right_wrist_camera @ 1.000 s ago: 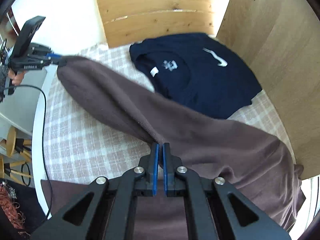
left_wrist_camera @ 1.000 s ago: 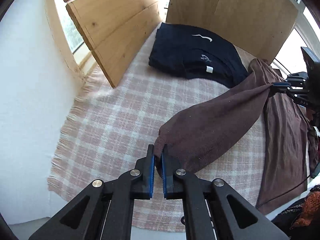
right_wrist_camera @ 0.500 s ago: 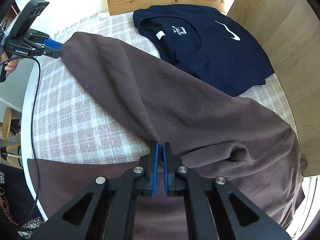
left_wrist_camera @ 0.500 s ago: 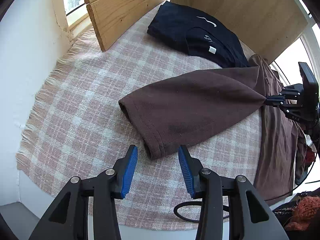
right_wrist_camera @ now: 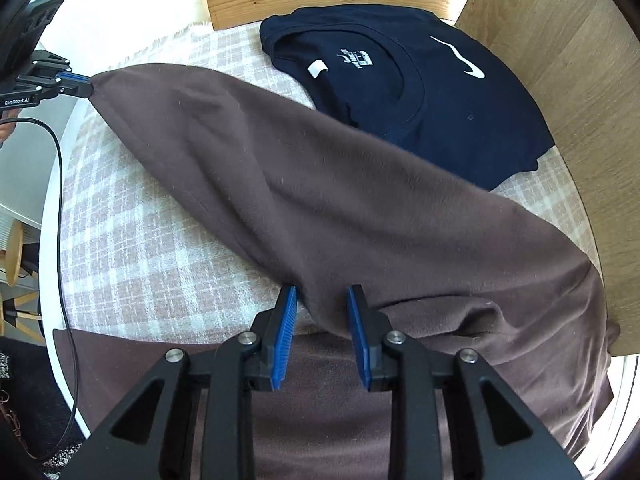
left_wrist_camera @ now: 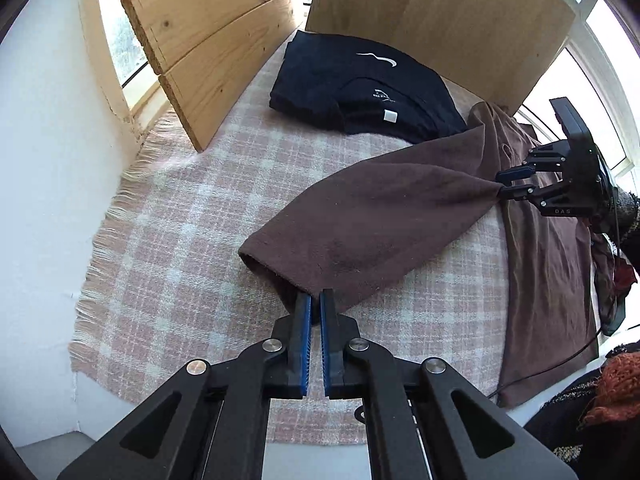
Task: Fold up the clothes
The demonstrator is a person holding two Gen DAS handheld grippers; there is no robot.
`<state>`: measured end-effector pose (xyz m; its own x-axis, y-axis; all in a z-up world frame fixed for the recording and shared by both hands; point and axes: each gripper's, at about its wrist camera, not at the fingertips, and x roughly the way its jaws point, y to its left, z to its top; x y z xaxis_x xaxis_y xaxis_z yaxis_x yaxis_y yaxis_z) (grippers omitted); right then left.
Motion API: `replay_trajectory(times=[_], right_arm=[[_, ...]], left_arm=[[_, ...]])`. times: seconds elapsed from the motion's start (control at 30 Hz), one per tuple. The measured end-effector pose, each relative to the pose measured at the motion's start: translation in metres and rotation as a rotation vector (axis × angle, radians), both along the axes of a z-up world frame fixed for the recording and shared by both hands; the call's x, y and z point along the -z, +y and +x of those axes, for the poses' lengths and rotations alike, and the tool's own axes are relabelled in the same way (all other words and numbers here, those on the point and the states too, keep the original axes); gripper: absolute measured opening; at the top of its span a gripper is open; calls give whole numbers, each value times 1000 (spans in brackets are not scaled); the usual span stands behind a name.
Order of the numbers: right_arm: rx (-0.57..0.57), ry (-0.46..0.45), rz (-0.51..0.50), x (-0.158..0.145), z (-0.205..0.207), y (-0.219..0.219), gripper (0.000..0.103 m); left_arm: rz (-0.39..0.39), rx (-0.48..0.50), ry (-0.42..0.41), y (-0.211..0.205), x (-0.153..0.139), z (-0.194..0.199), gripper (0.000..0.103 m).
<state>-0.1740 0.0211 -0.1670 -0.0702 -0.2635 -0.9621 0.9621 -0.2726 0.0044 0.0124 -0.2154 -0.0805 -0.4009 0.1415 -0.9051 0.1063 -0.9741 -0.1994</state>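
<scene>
Your left tool (left_wrist_camera: 314, 300) sits at 6 o'clock in its own view, fingers pinched together on the cuff hem of the brown garment (left_wrist_camera: 372, 220). From 7 to 10 o'clock the fringed edge of the plaid cloth (left_wrist_camera: 168, 240) lies bare over the counter. Wooden boards (left_wrist_camera: 208, 36) wall off 11 to 1 o'clock, and one folded navy shirt (left_wrist_camera: 360, 84) lies against them. The brown sleeve stretches toward 3 o'clock, overlapping the navy shirt's near corner. Your right tool (right_wrist_camera: 322, 308) has its fingers spread apart around a sleeve fold, blue pads (right_wrist_camera: 285, 340) either side. Two garments, two tools.
</scene>
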Motion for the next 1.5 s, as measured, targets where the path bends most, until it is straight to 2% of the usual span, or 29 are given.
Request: replay_trajectory(times=[0.13, 0.23, 0.33, 0.4, 0.43, 0.53, 0.7, 0.77, 0.8, 0.83, 0.87, 0.9, 1.0, 1.07, 1.17, 1.27, 1.4, 1.5], right_arm=[[-76, 26, 69, 9, 13, 3, 27], [-59, -35, 96, 4, 4, 5, 27], [-61, -38, 105, -5, -3, 8, 26], [-46, -24, 92, -12, -9, 10, 26], [-30, -17, 78, -15, -13, 11, 26], [21, -8, 21, -26, -24, 15, 27], [71, 10, -4, -33, -38, 34, 27], [100, 28, -6, -31, -42, 38, 30], [119, 28, -12, -32, -49, 44, 33], [144, 27, -21, -31, -59, 45, 34], [173, 28, -33, -31, -69, 44, 34], [197, 34, -42, -33, -77, 44, 35], [247, 49, -52, -33, -99, 46, 38], [254, 27, -55, -28, -110, 41, 38], [239, -6, -61, -22, -121, 29, 38], [180, 24, -45, -23, -124, 14, 38], [162, -63, -19, -9, -132, 0, 38], [181, 5, -16, 4, -139, -9, 38]], left_arm=[[24, 71, -101, 18, 27, 19, 4], [39, 98, -165, 29, 43, 28, 6], [45, 24, -110, 11, 27, 29, 9], [36, -20, -74, -4, 17, 24, 26], [17, -27, -67, -10, 16, 18, 38], [-37, -34, -60, -23, 16, -1, 40], [-99, 87, -153, -7, 49, -28, 39], [-138, 137, -153, 5, 55, -31, 36], [-144, 162, -155, 11, 56, -32, 30], [-145, 173, -156, 16, 55, -33, 16], [-147, 178, -154, 20, 55, -33, 7], [-149, 183, -153, 25, 54, -33, 7], [-157, 129, -125, 20, 39, -38, 6], [-162, 87, -105, 15, 28, -42, 6], [-221, 51, -44, 2, -5, -54, 6], [-287, 19, 21, -12, -39, -68, 6], [-361, -15, 101, -29, -82, -86, 6], [-382, 4, 136, -28, -101, -95, 6]])
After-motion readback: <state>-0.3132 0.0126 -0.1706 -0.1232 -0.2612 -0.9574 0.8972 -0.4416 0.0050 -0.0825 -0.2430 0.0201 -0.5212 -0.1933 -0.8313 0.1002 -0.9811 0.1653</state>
